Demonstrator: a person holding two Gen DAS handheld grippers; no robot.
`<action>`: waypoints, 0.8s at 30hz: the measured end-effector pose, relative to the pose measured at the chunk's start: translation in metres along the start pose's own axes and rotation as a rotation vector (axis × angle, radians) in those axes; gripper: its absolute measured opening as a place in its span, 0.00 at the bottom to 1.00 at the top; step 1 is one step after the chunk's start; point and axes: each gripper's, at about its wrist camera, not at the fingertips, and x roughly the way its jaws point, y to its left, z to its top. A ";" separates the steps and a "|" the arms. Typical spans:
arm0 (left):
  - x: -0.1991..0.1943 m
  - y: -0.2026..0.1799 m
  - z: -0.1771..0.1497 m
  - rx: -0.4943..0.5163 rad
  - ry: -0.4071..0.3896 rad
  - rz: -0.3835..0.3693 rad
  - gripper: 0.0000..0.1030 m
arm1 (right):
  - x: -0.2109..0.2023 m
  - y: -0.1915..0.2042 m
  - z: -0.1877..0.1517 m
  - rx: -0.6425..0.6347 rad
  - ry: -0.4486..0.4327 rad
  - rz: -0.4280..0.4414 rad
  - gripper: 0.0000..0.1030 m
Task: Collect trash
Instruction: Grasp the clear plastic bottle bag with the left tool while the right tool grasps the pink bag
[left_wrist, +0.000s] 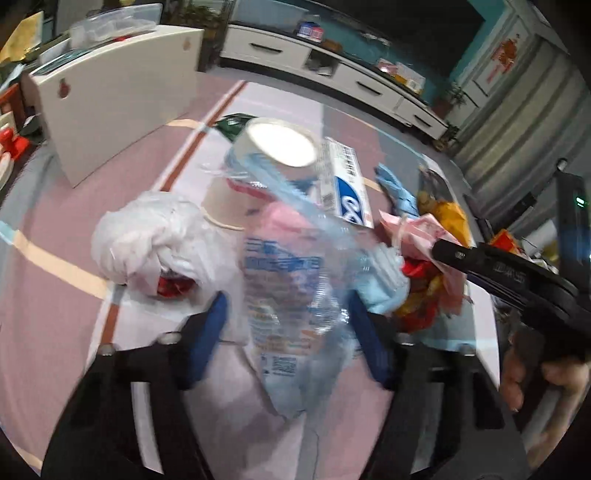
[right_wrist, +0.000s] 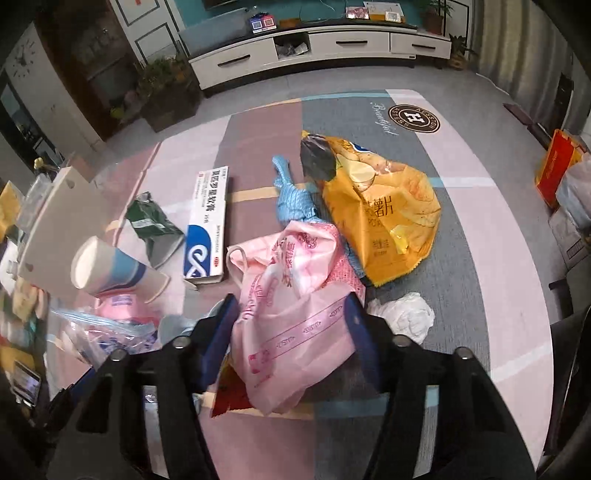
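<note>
Trash lies on a patterned rug. My left gripper (left_wrist: 286, 310) is shut on a clear printed plastic bag (left_wrist: 288, 288) and holds it up; the view is blurred. Beyond it lie a paper cup (left_wrist: 258, 162), a white crumpled bag (left_wrist: 147, 236) and a blue-white box (left_wrist: 345, 184). My right gripper (right_wrist: 290, 314) is shut on a pink plastic bag (right_wrist: 291, 295). Around it lie a yellow chip bag (right_wrist: 380, 206), a blue glove (right_wrist: 295, 195), the box (right_wrist: 208, 221), a green wrapper (right_wrist: 153, 221), the cup (right_wrist: 114, 271) and a white tissue (right_wrist: 402, 317).
A white board (left_wrist: 114, 103) stands at the rug's left edge. A white TV cabinet (right_wrist: 314, 48) runs along the far wall. Potted plants (right_wrist: 166, 88) stand at the left. A red-orange bag (right_wrist: 557, 170) sits at the right. The right gripper's body (left_wrist: 509, 277) shows in the left view.
</note>
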 end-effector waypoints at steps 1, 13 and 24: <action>-0.001 -0.002 -0.002 0.007 -0.002 -0.016 0.43 | 0.000 -0.001 0.000 -0.013 -0.003 -0.009 0.43; -0.028 -0.023 -0.016 -0.031 0.017 -0.119 0.21 | -0.040 -0.010 -0.011 -0.043 -0.029 0.072 0.13; -0.080 -0.039 -0.025 -0.015 -0.079 -0.166 0.21 | -0.106 -0.035 -0.034 -0.052 -0.128 0.107 0.13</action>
